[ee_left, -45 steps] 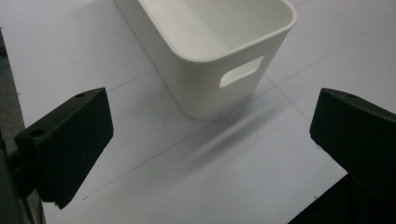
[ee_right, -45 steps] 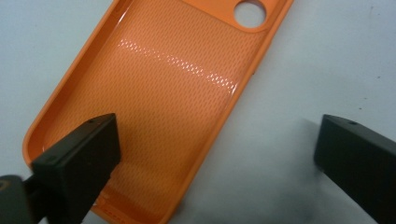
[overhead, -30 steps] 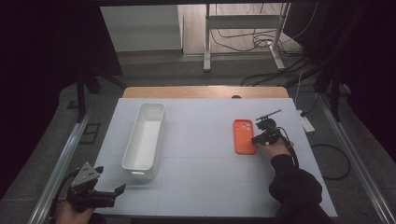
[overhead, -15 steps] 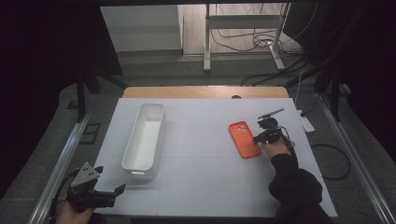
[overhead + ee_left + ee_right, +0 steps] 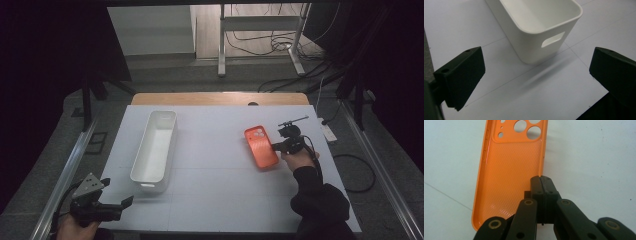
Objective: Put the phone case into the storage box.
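An orange phone case lies open side up on the white table, right of the middle, slightly askew. In the right gripper view its camera holes point away and its dimpled inside shows. My right gripper reaches it from the right, and its jaws are pressed together on the case's right rim. At the table's near left corner my left gripper rests open, with nothing between its jaws. It points at the near end of a white bin.
The long white bin stands lengthwise left of the middle, with a handle slot in its near end and nothing visible inside. A wooden board borders the table's far edge. Cables and a metal stand are on the floor beyond.
The orange case has turned a little, far end leftward and near end rightward, with the right gripper at its right rim. The left gripper has stayed put.
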Demonstrator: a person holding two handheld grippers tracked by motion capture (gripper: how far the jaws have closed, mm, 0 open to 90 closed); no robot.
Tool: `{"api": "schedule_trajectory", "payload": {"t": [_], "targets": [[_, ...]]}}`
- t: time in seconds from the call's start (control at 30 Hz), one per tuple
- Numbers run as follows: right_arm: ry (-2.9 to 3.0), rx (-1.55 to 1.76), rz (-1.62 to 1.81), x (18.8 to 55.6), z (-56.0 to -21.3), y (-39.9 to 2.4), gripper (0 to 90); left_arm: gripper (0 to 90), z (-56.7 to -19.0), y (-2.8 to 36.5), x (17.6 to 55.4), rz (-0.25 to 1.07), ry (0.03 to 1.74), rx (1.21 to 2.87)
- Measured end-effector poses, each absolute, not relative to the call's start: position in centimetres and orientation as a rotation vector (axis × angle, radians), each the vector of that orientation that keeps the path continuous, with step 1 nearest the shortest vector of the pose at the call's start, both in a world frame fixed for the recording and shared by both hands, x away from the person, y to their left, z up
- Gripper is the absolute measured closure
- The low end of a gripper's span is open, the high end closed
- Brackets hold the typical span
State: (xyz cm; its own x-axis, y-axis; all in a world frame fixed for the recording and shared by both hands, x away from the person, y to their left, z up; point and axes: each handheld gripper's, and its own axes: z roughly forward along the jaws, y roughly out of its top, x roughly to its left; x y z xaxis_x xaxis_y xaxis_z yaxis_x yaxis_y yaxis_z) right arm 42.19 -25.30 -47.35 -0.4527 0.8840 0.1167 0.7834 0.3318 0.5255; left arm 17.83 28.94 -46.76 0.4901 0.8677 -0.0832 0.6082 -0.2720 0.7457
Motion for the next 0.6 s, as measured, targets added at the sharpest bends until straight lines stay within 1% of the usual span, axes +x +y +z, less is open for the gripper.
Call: {"api": "schedule_trajectory", "payload": {"t": [0.6], "targets": [[2.377, 1.426, 0.874, 40.0, -45.5, -25.3, 89.6, 0.6, -46.8, 29.0, 17.9, 0.417, 1.180, 1.999]]}}
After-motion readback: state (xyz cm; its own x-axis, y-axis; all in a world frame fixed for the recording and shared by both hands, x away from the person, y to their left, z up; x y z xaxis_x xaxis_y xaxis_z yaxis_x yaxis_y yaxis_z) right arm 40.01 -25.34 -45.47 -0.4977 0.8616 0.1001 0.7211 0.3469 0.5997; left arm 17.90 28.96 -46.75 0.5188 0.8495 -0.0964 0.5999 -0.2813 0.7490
